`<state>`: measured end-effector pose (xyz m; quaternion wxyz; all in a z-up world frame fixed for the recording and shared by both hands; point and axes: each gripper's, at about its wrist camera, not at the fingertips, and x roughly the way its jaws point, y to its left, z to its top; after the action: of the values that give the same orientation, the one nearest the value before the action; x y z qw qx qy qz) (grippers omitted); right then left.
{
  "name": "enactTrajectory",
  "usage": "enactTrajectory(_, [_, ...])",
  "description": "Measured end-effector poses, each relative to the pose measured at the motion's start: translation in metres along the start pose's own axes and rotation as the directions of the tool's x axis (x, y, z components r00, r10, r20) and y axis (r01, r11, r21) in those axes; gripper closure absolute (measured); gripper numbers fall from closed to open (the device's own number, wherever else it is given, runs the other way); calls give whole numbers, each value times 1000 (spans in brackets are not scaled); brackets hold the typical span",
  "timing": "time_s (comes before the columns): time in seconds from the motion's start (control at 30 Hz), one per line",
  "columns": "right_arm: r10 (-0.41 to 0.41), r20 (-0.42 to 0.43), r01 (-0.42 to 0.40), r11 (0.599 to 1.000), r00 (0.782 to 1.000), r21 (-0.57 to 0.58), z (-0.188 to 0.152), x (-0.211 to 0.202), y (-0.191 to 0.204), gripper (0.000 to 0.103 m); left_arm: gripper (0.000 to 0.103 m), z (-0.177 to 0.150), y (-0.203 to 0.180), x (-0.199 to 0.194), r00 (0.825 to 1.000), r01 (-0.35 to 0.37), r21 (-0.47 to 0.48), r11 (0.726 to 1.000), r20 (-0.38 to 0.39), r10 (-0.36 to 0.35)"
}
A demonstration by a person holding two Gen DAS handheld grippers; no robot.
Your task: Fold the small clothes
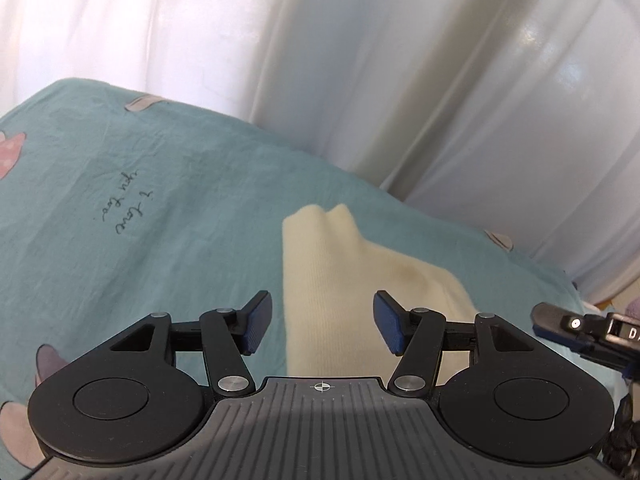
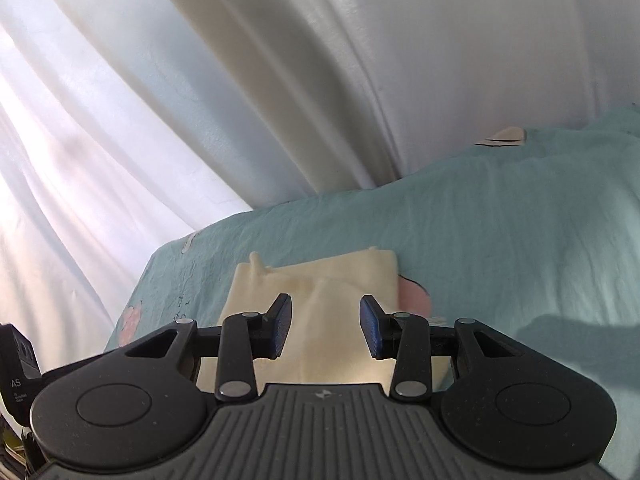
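On the bed, a teal sheet (image 1: 168,184) is spread, and a small cream knitted garment (image 1: 332,280) is laid flat on it, near the far edge where white curtains (image 1: 360,60) hang. Handwriting is printed on the sheet to the left of the garment in the left wrist view, and pink and grey cartoon shapes are scattered over it.

The left hand-held gripper (image 1: 323,325) is held above the near part of the garment with its blue-padded fingers (image 1: 258,326) spread apart; nothing is gripped between them, and cream cloth is seen through the gap. At the right edge of that view, part of the other device is seen, just beside the garment's right side.

The right hand-held gripper (image 2: 325,326) is likewise released, its pads (image 2: 280,326) set wide with the garment (image 2: 320,280) showing between and beyond them. Whether either gripper's fingers touch the cloth cannot be told from these angles; they appear to be poised just over it. In the right wrist view the garment is seen as a roughly rectangular piece with two small corners sticking up along its far edge, and a layered seam or fold runs across its middle. A pink printed shape (image 2: 414,298) on the sheet (image 2: 500,240) is partly covered by the garment's right edge. A dark shadow is cast on the sheet at the right. No containers are seen in either view.
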<state>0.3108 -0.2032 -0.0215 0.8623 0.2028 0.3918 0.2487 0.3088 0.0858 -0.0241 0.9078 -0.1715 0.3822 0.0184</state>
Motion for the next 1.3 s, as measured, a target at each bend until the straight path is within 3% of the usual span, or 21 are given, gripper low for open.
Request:
enactTrajectory(0.13, [-54, -88, 47, 995, 995, -85, 2, 69, 40, 78, 32, 16, -21, 45, 996, -80, 47, 996, -30, 81])
enactTrajectory(0.23, [-152, -103, 142, 985, 983, -96, 4, 110, 38, 81, 31, 16, -29, 87, 983, -152, 95, 984, -92, 161])
enactTrajectory(0.33, [-214, -63, 203, 969, 975, -142, 4, 129, 29, 103, 26, 14, -32, 109, 980, -175, 96, 980, -78, 182])
enactTrajectory(0.53, [-197, 57, 205, 959, 979, -194, -6, 133, 17, 103, 15, 11, -46, 125, 976, -211, 131, 969, -21, 215])
enactTrajectory(0.7, [-182, 85, 192, 974, 980, -123, -4, 133, 6, 103, 5, 11, -42, 130, 975, -219, 108, 970, -11, 222])
enactTrajectory(0.87, [-163, 89, 172, 979, 983, -110, -7, 124, 6, 103, 5, 9, -29, 122, 980, -188, 64, 980, -56, 192])
enactTrajectory(0.97, [-156, 65, 161, 983, 986, -86, -11, 118, 2, 103, 11, 1, -20, 95, 984, -148, 78, 986, -84, 155])
enactTrajectory(1.0, [-158, 49, 162, 984, 986, -73, -16, 105, 1, 100, 12, -3, -17, 83, 986, -142, 78, 987, -80, 148])
enactTrajectory(1.03, [-153, 38, 155, 986, 987, -63, -22, 89, -1, 87, 12, -11, -13, 64, 989, -129, 75, 989, -65, 134])
enactTrajectory(1.13, [-104, 61, 105, 994, 993, -26, -51, 32, -13, 61, 12, -39, 3, 12, 992, -111, 71, 991, -56, 115])
enactTrajectory(1.23, [-87, 24, 86, 996, 996, 20, -81, -18, -26, 47, 12, -74, 16, -34, 993, -95, 63, 994, -59, 98])
enactTrajectory(1.3, [-68, -16, 69, 996, 998, 59, -99, -36, -32, 46, 12, -96, 20, -55, 993, -82, 74, 994, -74, 88])
